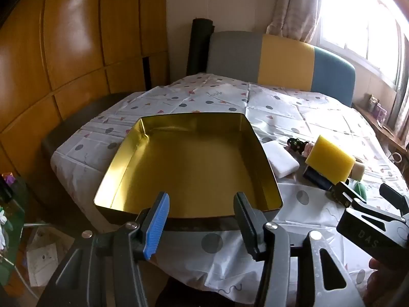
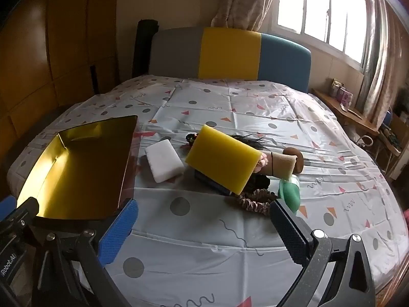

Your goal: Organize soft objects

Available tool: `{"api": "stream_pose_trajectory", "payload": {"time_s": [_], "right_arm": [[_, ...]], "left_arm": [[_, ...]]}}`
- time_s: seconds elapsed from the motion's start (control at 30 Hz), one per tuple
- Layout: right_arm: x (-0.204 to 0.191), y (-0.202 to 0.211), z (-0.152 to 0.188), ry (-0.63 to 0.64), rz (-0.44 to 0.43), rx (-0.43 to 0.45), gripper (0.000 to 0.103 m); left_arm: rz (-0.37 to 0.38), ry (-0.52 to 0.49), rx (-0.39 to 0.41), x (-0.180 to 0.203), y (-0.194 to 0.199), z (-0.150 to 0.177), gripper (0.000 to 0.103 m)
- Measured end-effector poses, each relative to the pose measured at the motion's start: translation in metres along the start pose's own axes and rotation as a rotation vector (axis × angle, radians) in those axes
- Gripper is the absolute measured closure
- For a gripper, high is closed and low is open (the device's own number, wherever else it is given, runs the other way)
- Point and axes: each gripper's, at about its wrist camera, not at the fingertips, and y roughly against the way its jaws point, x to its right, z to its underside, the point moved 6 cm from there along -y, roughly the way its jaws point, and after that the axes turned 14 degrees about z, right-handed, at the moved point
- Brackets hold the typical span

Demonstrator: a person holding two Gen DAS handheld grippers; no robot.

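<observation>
Both grippers, left and right, hover with jaws spread wide, holding nothing. The gold tin sits on the bed; beside it lie a white sponge and a yellow sponge (propped atop a small pile).

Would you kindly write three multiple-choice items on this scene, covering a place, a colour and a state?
1. Where does the white sponge lie?
A. inside the tin
B. on the cloth beside the tin
C. on the headboard

2. What colour is the tin inside?
A. gold
B. red
C. white

3. How is the right claw?
A. shut on a sponge
B. shut on nothing
C. open, holding nothing

Answers: 1 B, it rests on the cloth just right of the tin's wall. 2 A, its floor and walls shine gold. 3 C, the jaws stand wide apart with only cloth between them.
</observation>
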Motion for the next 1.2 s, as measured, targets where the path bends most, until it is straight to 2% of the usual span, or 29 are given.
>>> {"api": "stream_pose_trajectory", "payload": {"time_s": [0.03,0.27,0.47,1.2], "right_arm": [[0.000,0.000,0.000,-0.001,-0.001,0.001,0.000],[-0.003,0.003,-0.002,0.004,-0.010,-0.002,0.000],[-0.008,0.001,-0.003,0.014,-0.023,-0.001,0.000],[-0.008,-0.005,-0.002,0.023,-0.028,-0.010,0.000]], "left_arm": [[-0.019,-0.029,-0.017,0.001,-0.001,0.000,0.050],[-0.030,-0.038,-0.019,0.009,-0.004,-0.002,0.050],[-0.010,0.002,-0.019,-0.003,-0.004,0.002,0.050],[-0.006,-0.010,-0.053,0.000,-0.011,0.004,0.049]]}}
